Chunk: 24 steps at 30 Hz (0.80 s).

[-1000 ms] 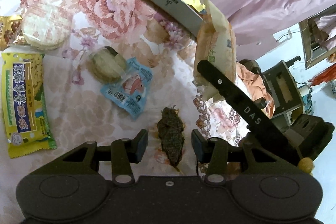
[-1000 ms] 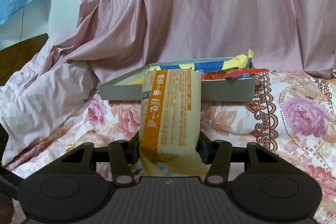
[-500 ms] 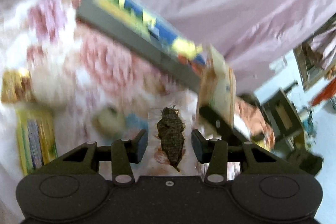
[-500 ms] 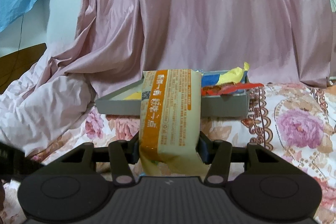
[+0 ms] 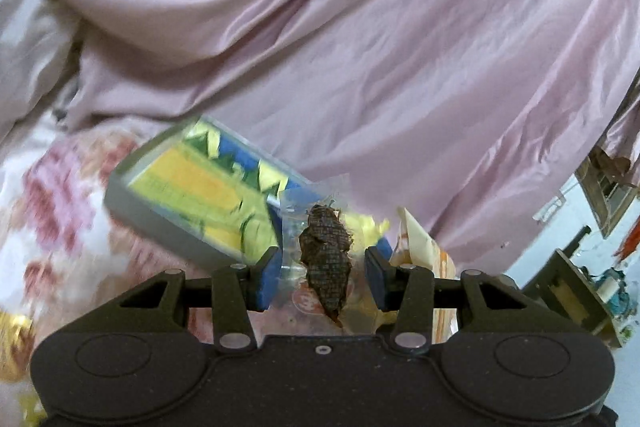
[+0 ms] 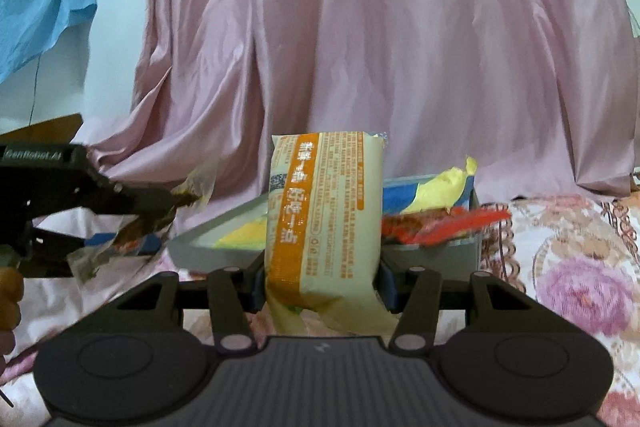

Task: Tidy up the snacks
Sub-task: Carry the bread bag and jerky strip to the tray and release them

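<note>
The left gripper (image 5: pixel 322 275) is closed on a clear packet holding a dark, rough-textured snack (image 5: pixel 326 259) — the packet stands upright between the blue pads. Beyond it a grey box (image 5: pixel 160 219) lies tilted, with yellow and blue packets inside, on a floral cloth (image 5: pixel 60 211). Just right of the gripper is a cream-and-orange packet (image 5: pixel 420 247) — pink drapery (image 5: pixel 360 47) fills the background.
</note>
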{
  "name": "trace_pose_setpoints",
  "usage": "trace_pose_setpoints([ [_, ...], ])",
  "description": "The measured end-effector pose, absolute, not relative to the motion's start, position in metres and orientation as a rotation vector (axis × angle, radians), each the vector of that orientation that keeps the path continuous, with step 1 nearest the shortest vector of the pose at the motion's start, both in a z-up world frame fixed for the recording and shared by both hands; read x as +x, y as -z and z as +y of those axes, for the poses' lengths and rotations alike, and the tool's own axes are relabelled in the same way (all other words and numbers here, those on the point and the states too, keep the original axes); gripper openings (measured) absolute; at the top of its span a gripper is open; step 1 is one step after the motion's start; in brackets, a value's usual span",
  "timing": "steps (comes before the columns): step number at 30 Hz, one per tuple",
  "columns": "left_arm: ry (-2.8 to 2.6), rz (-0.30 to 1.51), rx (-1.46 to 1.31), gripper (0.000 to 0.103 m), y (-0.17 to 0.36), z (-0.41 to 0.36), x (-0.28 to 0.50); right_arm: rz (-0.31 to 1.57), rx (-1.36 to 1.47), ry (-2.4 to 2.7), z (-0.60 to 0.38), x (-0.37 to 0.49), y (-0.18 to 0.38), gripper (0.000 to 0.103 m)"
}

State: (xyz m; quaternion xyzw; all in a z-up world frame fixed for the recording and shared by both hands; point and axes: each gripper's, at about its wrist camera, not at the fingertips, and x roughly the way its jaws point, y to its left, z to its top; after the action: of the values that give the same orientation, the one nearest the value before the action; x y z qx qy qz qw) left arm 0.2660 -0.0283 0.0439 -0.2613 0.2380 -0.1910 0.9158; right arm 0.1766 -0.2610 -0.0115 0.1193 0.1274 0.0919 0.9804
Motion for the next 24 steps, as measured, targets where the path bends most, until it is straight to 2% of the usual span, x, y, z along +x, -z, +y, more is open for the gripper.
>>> trace_pose_setpoints([
  [10,0.352,0.469,-0.457,0.047,-0.05,-0.07,0.329,0.202,0.309,-0.151,-0.283,0.227,0.007,0.057],
  [24,0.273,0.551,-0.422,0.047,-0.018,-0.089,0.376,0.271,0.323,-0.113,-0.298,0.266,0.017,0.057],
])
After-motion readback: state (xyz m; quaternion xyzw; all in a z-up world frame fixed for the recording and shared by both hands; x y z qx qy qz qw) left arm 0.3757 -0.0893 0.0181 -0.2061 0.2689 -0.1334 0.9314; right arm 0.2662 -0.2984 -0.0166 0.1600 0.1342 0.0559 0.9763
